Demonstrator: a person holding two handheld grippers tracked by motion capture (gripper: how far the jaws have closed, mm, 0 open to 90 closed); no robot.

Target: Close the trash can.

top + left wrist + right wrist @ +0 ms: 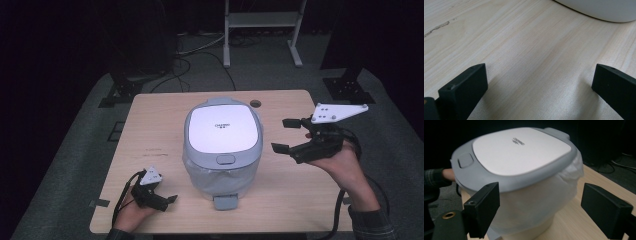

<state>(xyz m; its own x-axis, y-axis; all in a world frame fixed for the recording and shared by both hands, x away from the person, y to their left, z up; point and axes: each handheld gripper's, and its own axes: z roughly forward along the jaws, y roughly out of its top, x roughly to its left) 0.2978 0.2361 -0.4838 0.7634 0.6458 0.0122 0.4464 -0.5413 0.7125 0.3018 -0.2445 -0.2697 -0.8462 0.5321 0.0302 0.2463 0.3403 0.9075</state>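
Observation:
A small white bin (222,145) with a grey-rimmed lid, a push button and a foot pedal stands in the middle of the wooden table (165,125); a plastic liner bulges under its rim (571,170). My right gripper (286,135) is raised to the bin's right, jaws wide open and aimed at the bin (524,170). My left gripper (167,195) rests low on the table near the front left edge, open, with bare wood between its jaws (539,82); the bin's base (599,10) lies ahead of it.
A round cable hole (255,103) is in the table behind the bin. Beyond the table are a white frame stand (262,30), black stand bases and cables on grey carpet. A sleeve and hand (439,176) show past the bin.

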